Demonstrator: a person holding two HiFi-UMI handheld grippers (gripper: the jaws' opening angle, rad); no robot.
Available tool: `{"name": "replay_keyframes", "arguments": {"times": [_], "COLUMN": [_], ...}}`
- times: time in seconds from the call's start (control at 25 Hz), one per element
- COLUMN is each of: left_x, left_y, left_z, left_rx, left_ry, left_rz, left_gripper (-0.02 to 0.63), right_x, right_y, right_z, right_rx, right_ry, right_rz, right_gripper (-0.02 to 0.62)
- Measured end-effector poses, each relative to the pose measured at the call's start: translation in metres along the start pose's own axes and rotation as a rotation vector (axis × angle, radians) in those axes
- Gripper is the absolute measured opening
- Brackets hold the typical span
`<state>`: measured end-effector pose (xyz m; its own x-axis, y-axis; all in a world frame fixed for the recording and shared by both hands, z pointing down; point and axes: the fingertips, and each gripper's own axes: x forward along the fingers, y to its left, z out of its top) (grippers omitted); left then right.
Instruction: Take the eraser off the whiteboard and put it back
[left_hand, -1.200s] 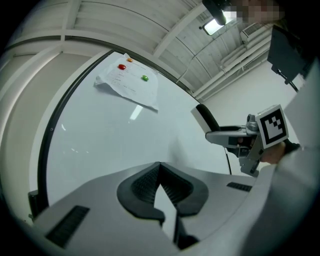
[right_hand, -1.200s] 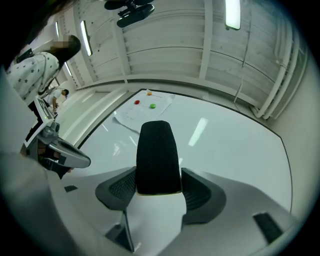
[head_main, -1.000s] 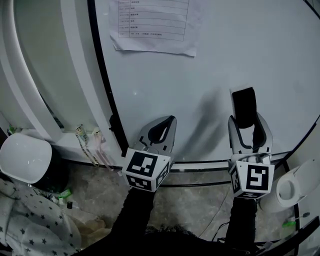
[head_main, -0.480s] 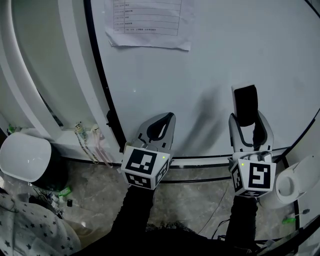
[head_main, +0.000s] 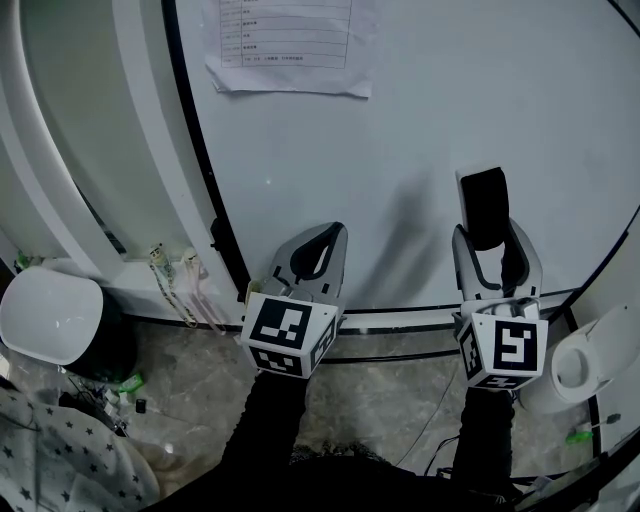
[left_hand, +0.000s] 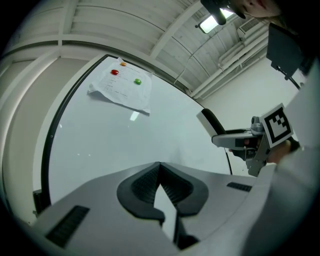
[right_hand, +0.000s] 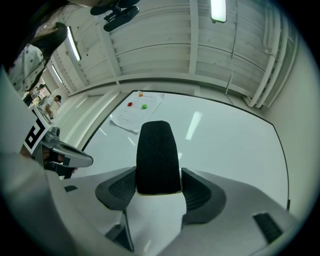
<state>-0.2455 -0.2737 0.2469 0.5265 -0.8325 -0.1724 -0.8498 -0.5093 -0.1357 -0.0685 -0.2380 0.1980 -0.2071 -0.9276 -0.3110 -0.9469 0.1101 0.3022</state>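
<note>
The right gripper (right_hand: 159, 184) clamps the black eraser (right_hand: 158, 155) between its fingers, the eraser jutting past the fingertips toward the whiteboard (head_main: 420, 130). Whether the eraser touches the board is unclear. Beside it, the left gripper (left_hand: 160, 167) points at the same board, fingers pressed together and empty.

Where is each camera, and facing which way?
Head view: on the person's head, looking down at the whiteboard; left gripper, right gripper, sleeves show.
Left gripper view: on the left gripper, facing the whiteboard; shut jaws show.
Right gripper view: on the right gripper, facing the whiteboard; jaws hold the eraser.
All share the paper.
</note>
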Motion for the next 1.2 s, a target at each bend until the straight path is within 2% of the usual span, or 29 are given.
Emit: {"name": "replay_keyframes", "arguments": {"times": [0.72,1.2], "left_x": [-0.015,-0.028], "left_y": [0.001,-0.001], "left_z": [0.002,0.001], "left_rx": [-0.015,-0.011], "left_ry": [-0.012,-0.002], "left_rz": [0.031,0.066], "left_gripper": [0.006,0.006], "right_x": [-0.012,-0.015], "right_y": [0.005,0.026], "right_z": [-0.004,-0.012], "right_rx": [0.031,0.069], "right_ry": [0.017,0.025], "right_rz": [-0.003,0.051], "right_gripper": [0.281,0.279]}}
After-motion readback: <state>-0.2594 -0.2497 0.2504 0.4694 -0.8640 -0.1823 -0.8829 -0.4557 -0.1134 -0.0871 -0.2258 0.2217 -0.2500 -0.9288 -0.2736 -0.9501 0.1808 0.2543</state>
